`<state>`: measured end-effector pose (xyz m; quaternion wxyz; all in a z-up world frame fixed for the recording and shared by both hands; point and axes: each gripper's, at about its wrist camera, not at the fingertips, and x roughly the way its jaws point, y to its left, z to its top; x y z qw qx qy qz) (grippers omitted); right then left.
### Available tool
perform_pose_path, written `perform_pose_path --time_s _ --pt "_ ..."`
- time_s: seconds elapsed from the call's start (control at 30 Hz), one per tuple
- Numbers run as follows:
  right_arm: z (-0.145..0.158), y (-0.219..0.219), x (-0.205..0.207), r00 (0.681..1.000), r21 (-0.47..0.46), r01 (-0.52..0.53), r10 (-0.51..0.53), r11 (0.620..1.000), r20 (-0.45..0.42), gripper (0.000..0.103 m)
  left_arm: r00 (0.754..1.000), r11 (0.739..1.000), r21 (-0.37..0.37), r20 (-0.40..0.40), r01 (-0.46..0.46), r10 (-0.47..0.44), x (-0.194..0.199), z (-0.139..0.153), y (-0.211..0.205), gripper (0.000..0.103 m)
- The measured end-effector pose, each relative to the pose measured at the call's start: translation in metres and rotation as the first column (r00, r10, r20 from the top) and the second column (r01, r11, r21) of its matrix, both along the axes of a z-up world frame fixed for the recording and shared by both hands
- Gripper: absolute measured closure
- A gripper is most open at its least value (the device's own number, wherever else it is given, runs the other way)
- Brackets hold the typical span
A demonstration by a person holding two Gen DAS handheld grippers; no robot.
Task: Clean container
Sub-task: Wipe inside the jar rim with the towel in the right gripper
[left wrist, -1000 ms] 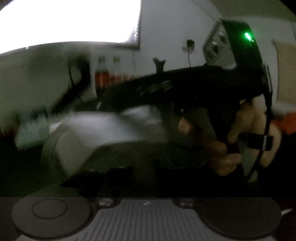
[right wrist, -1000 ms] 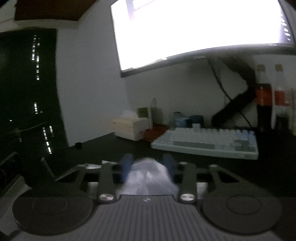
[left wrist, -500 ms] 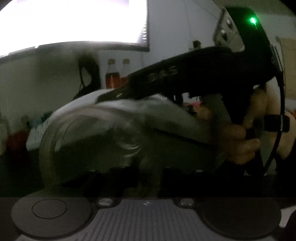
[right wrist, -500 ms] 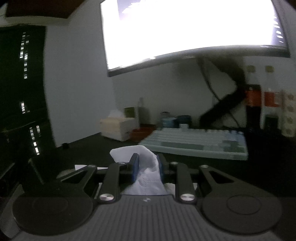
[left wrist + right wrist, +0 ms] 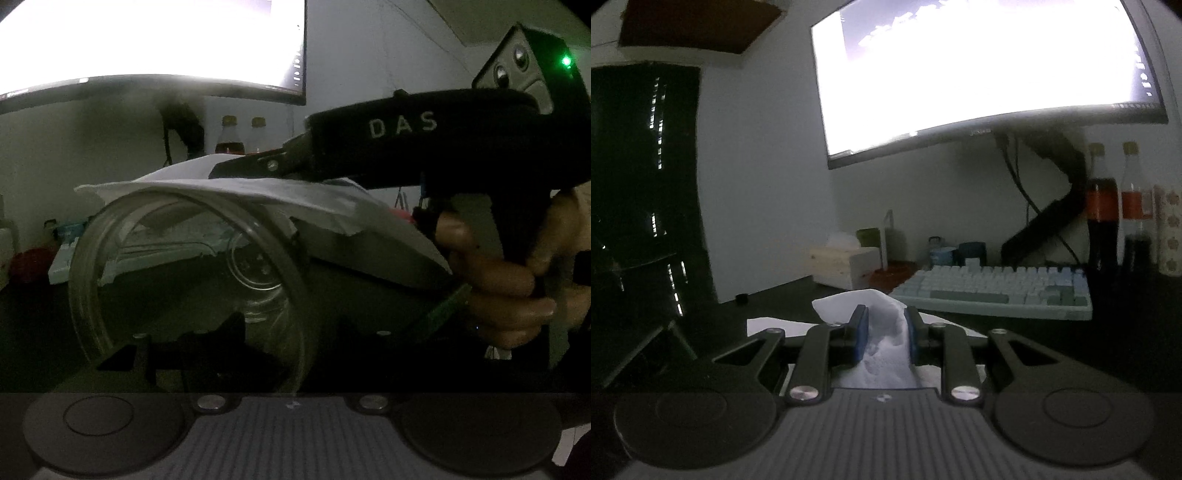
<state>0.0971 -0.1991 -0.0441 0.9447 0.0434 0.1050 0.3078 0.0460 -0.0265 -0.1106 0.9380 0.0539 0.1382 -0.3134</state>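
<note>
Two claws: right (image 5: 882, 332) clamped on crumpled tissue (image 5: 882, 347), left (image 5: 236, 354) opening around clear round jar (image 5: 184, 288).

Bare desk (image 5: 783, 299) lies open on the left; keyboard (image 5: 993, 291), bottles (image 5: 1102, 218) and tissue box (image 5: 846, 264) block the back.

Both views are dim and grainy, lit chiefly by the monitor (image 5: 982, 74), whose screen is blown out to featureless white glare, while the wall beneath it is left a dull grey-green. In the left wrist view, faint highlights are picked out on the rim of the clear container (image 5: 184, 288), a small green light (image 5: 566, 61) is seen glowing, and the dark foreground is lost in shadow. Strong fisheye bending and black vignetting are seen at the corners, and the keyboard (image 5: 993, 291) and bottles (image 5: 1102, 206) are rendered soft.
</note>
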Motion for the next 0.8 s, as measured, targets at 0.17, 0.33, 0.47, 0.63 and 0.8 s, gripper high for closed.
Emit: perform_pose_path --time_s 0.17,0.33,0.47,0.63,0.8 --pt "0.0 -0.004 0.017 0.996 0.002 0.087 -0.087 0.996 -0.036 0.079 1.0 1.0 -0.007 -0.021 -0.01 0.01 -0.002 0.001 0.0 0.047" --pt "0.0 0.009 -0.011 0.998 -0.005 -0.062 0.062 0.998 0.033 0.076 1.0 1.0 -0.02 -0.031 0.0 -0.001 0.002 0.004 0.002 0.047" --pt "0.001 0.012 -0.012 0.996 -0.004 -0.082 0.082 0.997 0.031 0.077 0.999 1.0 -0.02 -0.032 0.003 -0.004 0.0 0.004 0.006 0.046" --pt "-0.005 -0.003 0.011 0.998 0.029 0.065 -0.064 0.997 -0.019 0.078 1.0 1.0 -0.012 -0.021 0.012 -0.012 -0.004 0.002 0.007 0.04" --pt "-0.004 0.004 -0.01 0.991 -0.009 -0.113 0.113 0.994 0.069 0.076 0.999 1.0 -0.021 -0.03 0.011 -0.011 0.001 0.002 0.006 0.04"
